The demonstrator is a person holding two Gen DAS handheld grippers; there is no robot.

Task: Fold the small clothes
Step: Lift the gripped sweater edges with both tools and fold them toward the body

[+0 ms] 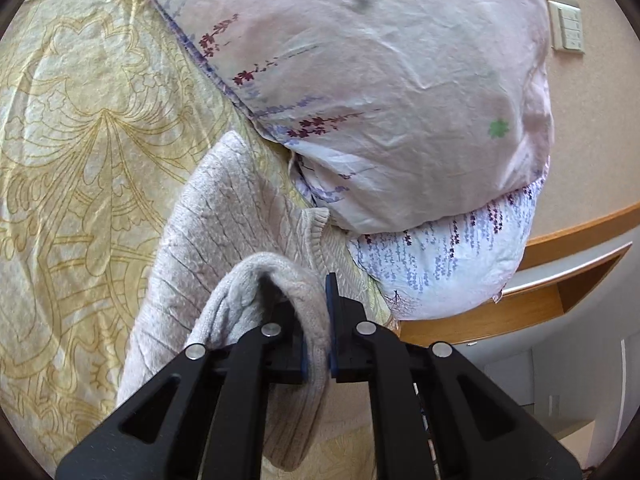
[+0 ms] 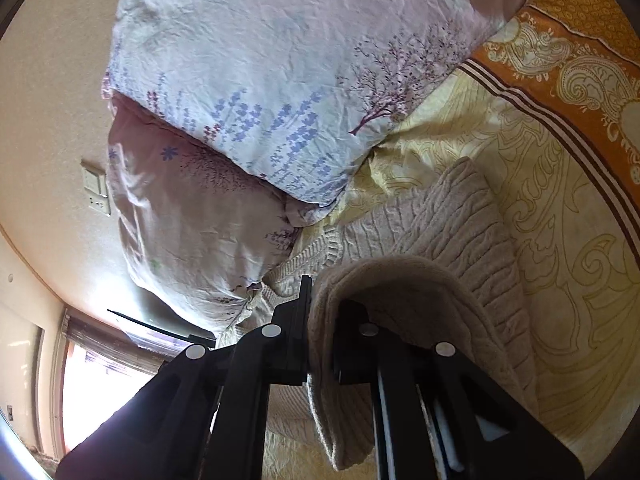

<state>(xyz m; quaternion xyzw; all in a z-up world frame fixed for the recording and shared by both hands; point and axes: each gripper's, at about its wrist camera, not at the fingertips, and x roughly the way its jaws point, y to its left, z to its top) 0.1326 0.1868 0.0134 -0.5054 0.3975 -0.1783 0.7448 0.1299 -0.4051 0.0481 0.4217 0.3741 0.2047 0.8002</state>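
Observation:
A beige cable-knit sweater [image 1: 224, 216] lies on the yellow patterned bedspread [image 1: 80, 120], close to the pillows. My left gripper [image 1: 318, 312] is shut on a fold of the sweater, which drapes over its left finger. In the right wrist view the same sweater [image 2: 452, 220] stretches toward the pillows, its ribbed hem near them. My right gripper [image 2: 322, 312] is shut on another edge of the knit, and the cloth hangs over its right finger and down below the jaws.
Two floral pillows [image 1: 360, 80] are stacked at the head of the bed, also in the right wrist view as pillows [image 2: 260, 92]. A wooden headboard shelf [image 1: 540, 292] and wall switches [image 1: 566, 28] lie beyond. An orange patterned border [image 2: 580, 80] edges the bedspread. A window [image 2: 100, 392] is low left.

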